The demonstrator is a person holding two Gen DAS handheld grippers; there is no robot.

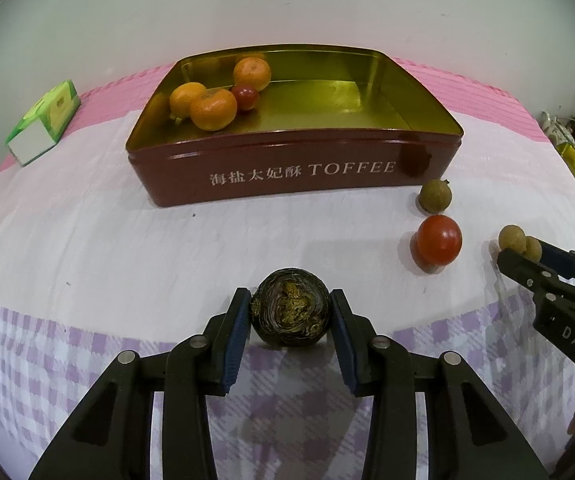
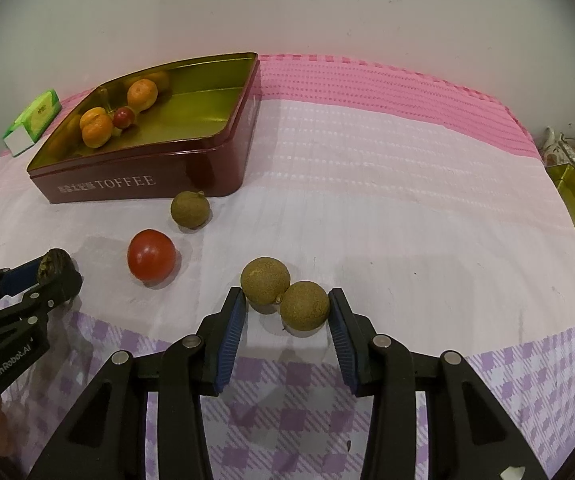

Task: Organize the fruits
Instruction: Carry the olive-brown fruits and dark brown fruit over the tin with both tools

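**Both grippers closing in on fruit in front of the toffee tin**

The dark, wrinkled round fruit (image 1: 290, 307) is bracketed by the left gripper (image 1: 290, 312); its blue-padded jaws stand at the fruit's two sides, touching or nearly so, and a firm clamp cannot be confirmed. The fruit appears to rest on the checked cloth (image 1: 87, 240). The grip is best taken across the widest part and closed gently, since the skin looks soft and shrivelled; the lift should then be carried over the near wall of the dark red rectangular toffee tin (image 1: 287, 168) with its gold interior.

The right gripper (image 2: 285, 308) is held open around a touching pair of brown rough-skinned round fruits (image 2: 287, 294). Two round fruits side by side may squirt apart, so the jaws are better centred on one fruit.

The left wrist view alone shows the dark fruit's split, greenish face. The right wrist view alone shows that pair between its jaws as clearly two fruits. Both views show the red round tomato (image 2: 151, 255) and a single brown fruit (image 2: 189, 210) lying near the tin, and three oranges (image 1: 211, 104) with a small red fruit (image 1: 245, 97) already inside.
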